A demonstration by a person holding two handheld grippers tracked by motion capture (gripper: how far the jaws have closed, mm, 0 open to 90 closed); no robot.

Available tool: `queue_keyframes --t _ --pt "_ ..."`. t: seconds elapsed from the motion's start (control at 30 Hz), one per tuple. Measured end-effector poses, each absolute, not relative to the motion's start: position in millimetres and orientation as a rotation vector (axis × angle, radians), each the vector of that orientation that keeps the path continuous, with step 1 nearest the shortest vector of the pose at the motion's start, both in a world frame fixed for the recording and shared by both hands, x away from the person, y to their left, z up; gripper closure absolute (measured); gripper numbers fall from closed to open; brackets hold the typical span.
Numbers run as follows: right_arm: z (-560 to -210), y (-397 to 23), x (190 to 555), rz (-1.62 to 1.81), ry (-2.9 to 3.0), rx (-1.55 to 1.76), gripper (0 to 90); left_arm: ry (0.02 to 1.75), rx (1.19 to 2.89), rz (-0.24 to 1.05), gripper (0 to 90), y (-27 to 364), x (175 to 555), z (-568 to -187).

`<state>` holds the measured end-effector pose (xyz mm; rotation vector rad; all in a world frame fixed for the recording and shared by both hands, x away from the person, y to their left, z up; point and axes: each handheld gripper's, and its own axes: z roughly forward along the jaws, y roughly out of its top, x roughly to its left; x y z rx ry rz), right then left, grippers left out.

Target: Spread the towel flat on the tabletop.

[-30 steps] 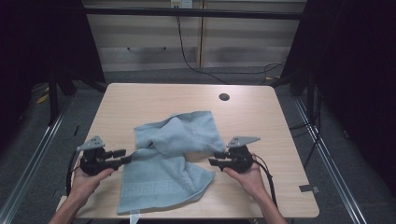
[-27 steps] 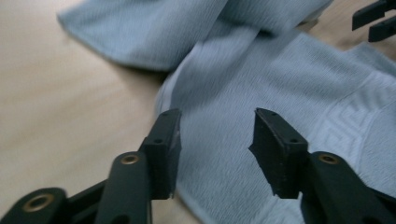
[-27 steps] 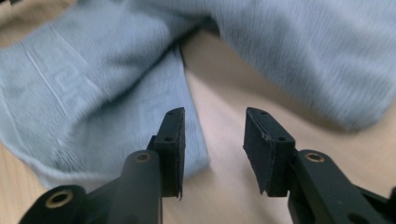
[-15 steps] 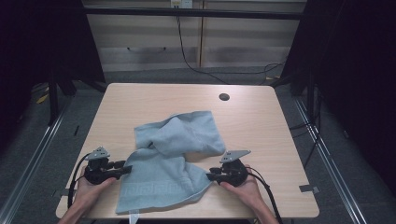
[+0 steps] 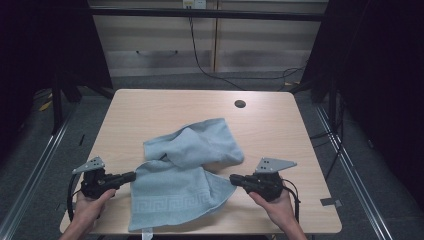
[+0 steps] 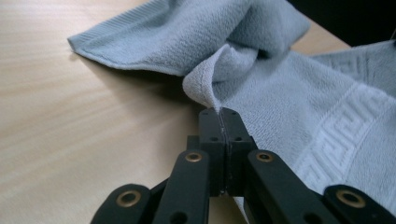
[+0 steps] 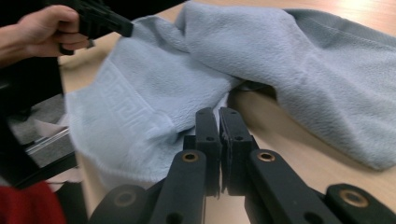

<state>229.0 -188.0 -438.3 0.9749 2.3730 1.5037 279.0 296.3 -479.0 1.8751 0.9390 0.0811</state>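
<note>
Terry cloth, pale blue: the towel (image 5: 185, 175) lies rumpled on the near half of the table (image 5: 150, 107), nearer the front edge than the back. Its far part is bunched into a thick fold toward the table's middle, and its near part, with the woven key-pattern band, lies flat and runs to the front edge, a tag hanging just over it.

You hold one side of that flat part in each gripper. Left gripper (image 5: 131, 176): jaws have just been closing and now sit pressed together, pinching a puckered bit of towel edge, clear in the left gripper view where the hem (image 6: 205, 91) rises out of the tips. Right gripper (image 5: 235, 178): jaws have just been closing too and stand nearly together at the opposite side. In the right gripper view the cloth edge runs up to the tips, so it reads as a pinch, though less cloth is caught there.

Why this hold: two grips on opposite sides, low and close to the front edge, let you pull the towel taut and lift it, likely to spread or fold it. Both grippers lie level, pointing inward at each other, so the thin hem slides between the tips without scooping the table.

Risk: the right pinch looks shallow and may slip.

A dark round hole (image 5: 240, 104) near the back edge sits well apart from the towel.
</note>
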Motion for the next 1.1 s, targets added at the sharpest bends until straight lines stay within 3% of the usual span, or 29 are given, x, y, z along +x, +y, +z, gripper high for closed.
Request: queue_keyframes --t 0.17,0.23,0.4,0.57,0.67,0.73,0.8,0.93,1.1 --pt "-458.3 -195.2 199.2 1.417 2.463 1.034 86.5 0.93 2.003 0.023 88.8 292.6 261.2 -492.0" --pt "-469.5 -196.8 192.7 1.39 2.504 1.063 82.0 0.915 2.037 -0.003 87.1 291.0 258.1 -495.7" --pt "-474.5 -185.2 207.6 1.341 2.525 1.051 70.0 0.913 1.996 0.046 63.9 282.8 267.8 -487.7" --pt "-480.6 -156.2 249.5 1.276 2.575 1.027 64.0 0.934 2.034 0.103 49.8 266.2 288.5 -488.5" --pt "-486.5 -145.2 275.1 1.223 2.589 1.048 61.8 0.916 2.073 0.104 55.6 256.6 299.2 -493.3" --pt "-488.5 -142.7 290.0 1.2 2.548 1.083 63.0 0.906 2.065 0.108 74.7 255.8 300.1 -493.5" --pt "-484.1 -142.9 303.3 1.255 2.484 1.105 68.6 0.91 2.045 0.109 84.9 258.9 299.8 -491.5" --pt "-467.9 -141.9 330.9 1.402 2.346 1.14 87.4 0.933 1.997 0.117 87.8 270.1 304.1 -488.4" --pt "-446.3 -128.6 359.0 1.419 2.279 1.106 89.7 0.964 1.966 0.133 88.2 278.5 306.7 -488.0"
